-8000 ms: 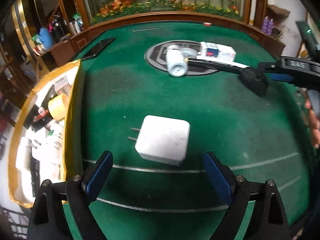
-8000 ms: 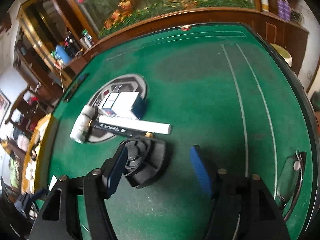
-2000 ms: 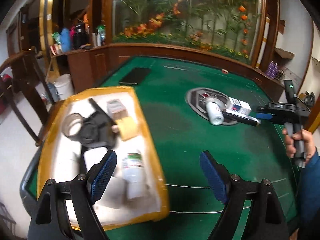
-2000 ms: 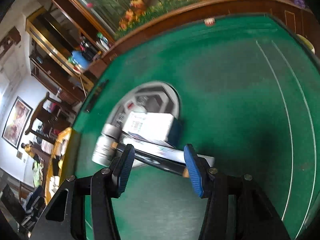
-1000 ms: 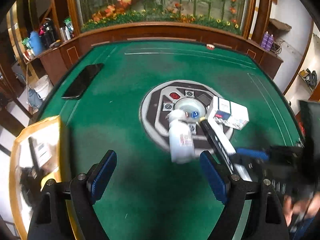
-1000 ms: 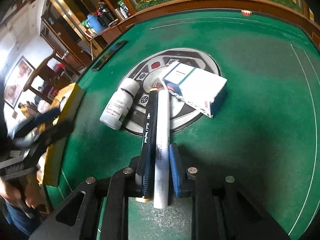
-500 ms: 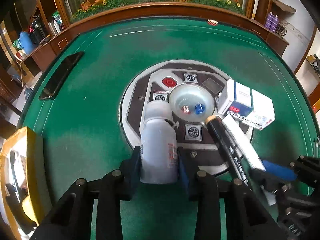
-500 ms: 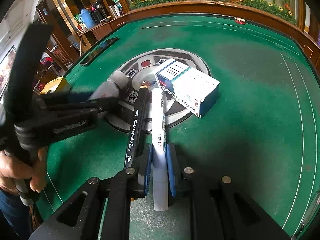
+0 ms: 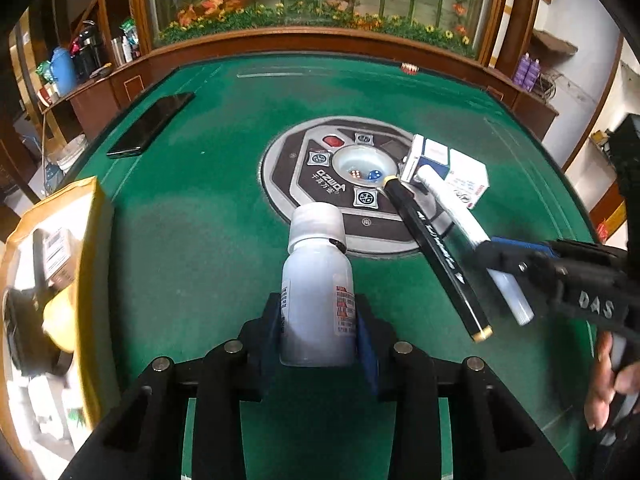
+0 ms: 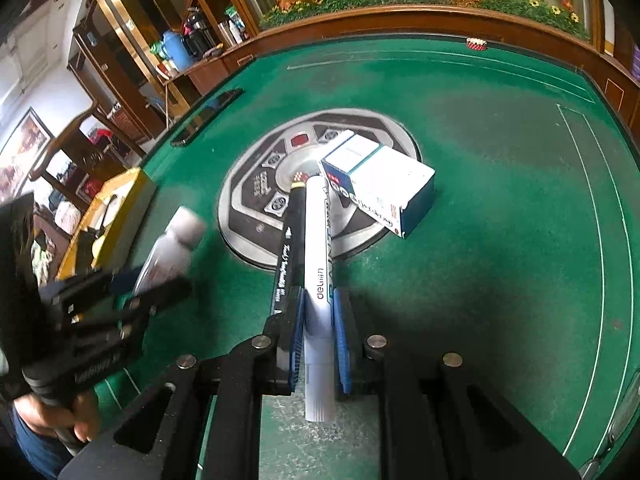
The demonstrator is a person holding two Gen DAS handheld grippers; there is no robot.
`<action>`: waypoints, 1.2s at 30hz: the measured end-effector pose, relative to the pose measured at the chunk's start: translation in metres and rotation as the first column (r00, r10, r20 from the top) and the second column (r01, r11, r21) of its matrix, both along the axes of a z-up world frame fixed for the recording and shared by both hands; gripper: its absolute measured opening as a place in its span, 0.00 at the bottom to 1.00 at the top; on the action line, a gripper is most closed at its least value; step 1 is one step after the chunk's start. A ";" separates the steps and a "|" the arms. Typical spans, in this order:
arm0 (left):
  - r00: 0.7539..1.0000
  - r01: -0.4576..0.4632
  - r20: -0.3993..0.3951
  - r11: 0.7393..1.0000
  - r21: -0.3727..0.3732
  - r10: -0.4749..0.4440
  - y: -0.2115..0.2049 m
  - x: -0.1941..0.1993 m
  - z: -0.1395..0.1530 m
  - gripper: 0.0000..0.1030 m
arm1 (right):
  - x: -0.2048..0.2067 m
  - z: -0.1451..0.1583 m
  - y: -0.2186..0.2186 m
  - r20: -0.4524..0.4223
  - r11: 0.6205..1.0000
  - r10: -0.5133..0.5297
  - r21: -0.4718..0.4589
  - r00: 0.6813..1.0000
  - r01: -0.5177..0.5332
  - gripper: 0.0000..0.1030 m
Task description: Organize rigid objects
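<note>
Tongs on both sides pinching goods over the green bench (image 9: 192, 240).

Left tongs (image 9: 318, 332) clamp a white bottle (image 9: 318, 292), at 6 o'clock of the round centre panel (image 9: 312, 184); right tongs (image 10: 318, 320) squeeze a white marker (image 10: 318, 264). A black marker (image 10: 286, 256) lies touching its 9 o'clock side, crowding that grip, and a white box (image 10: 380, 184) sits at 1 o'clock. A yellow tray (image 9: 86, 264) waits at 9 o'clock, a phone (image 9: 154, 124) at 11.
</note>
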State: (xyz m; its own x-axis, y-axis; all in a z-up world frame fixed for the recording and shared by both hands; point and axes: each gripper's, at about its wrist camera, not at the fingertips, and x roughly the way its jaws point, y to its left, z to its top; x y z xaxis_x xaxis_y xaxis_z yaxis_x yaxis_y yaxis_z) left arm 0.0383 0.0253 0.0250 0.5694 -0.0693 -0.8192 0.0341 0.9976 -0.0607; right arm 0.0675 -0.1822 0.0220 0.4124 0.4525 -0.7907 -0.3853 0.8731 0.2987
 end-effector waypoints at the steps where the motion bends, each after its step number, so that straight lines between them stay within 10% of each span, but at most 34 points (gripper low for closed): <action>1: 1.000 0.002 0.006 1.000 -0.008 -0.001 0.000 -0.004 0.001 0.35 | -0.001 0.001 -0.001 0.000 1.000 0.001 0.015 1.000 -0.001 0.13; 36: 0.962 -0.124 0.259 0.983 0.133 0.086 0.032 -0.087 0.046 0.35 | -0.060 0.029 0.055 0.040 0.951 0.181 0.246 0.983 -0.185 0.13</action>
